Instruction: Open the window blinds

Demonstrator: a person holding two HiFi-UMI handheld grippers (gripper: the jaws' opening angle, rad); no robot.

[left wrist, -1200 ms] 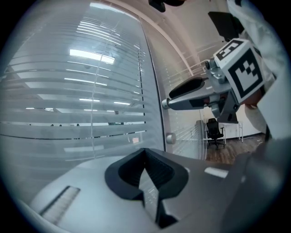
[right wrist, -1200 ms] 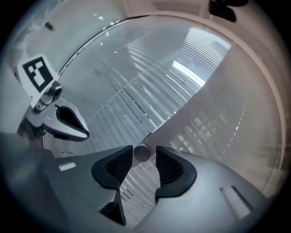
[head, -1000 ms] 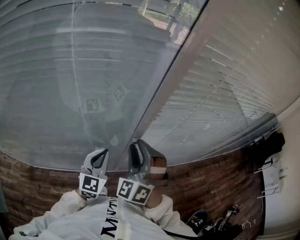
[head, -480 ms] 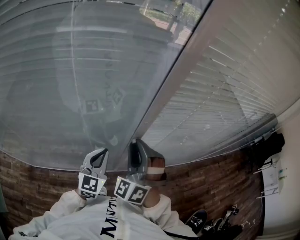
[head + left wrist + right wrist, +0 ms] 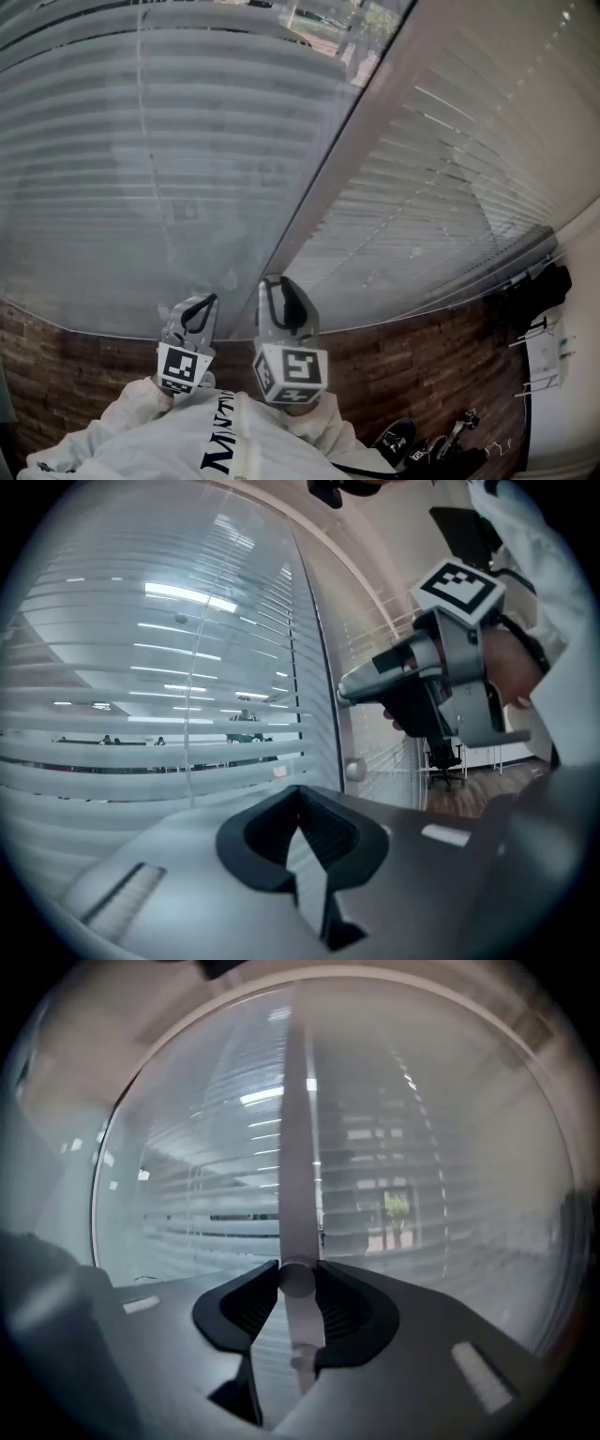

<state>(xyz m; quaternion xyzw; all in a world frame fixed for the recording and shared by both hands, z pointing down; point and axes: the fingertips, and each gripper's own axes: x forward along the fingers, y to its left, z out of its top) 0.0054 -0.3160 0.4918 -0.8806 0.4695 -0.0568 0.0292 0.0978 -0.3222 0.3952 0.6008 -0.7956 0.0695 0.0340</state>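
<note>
Grey blind knob (image 5: 297,1280), clamped between right tongs (image 5: 298,1271)

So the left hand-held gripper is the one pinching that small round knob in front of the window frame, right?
Not quite: it is the right hand-held gripper that is pinching the small round knob in front of the window frame. The right gripper view shows its jaws, which have just been closing, pressed on both sides of it. The left hand-held gripper holds nothing.
</note>
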